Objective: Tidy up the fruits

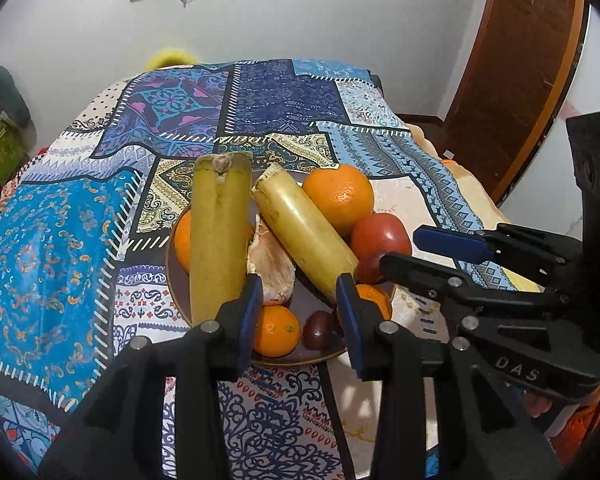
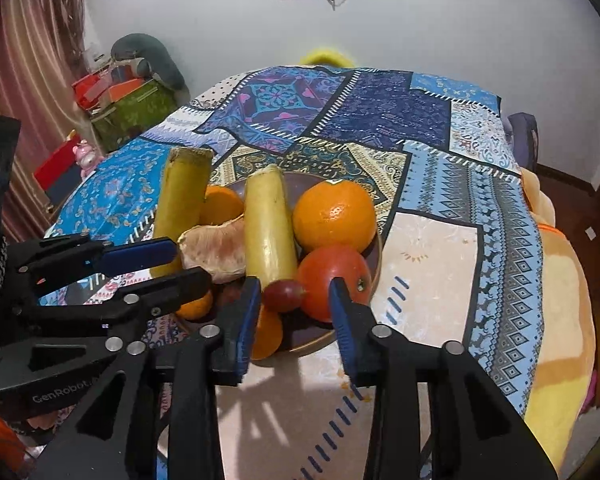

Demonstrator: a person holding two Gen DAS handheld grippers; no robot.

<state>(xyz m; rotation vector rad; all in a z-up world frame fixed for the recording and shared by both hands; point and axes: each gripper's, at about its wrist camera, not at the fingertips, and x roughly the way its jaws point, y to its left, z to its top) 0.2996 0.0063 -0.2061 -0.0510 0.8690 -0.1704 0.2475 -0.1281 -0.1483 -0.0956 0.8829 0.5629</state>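
A plate (image 1: 180,292) sits near the table's (image 1: 60,240) front edge, piled with fruit — two cane pieces (image 1: 218,236) lean side by side, a peeled segment (image 1: 272,268) between them. Behind right lies a large orange (image 1: 338,196), an apple (image 1: 380,244) before it; a grape (image 1: 317,330) at the front rim.

The left hand-held gripper (image 1: 298,312) and the right hand-held gripper (image 2: 294,312) both hover with jaws spread apart, gripping nothing, side by side and angled toward each other.
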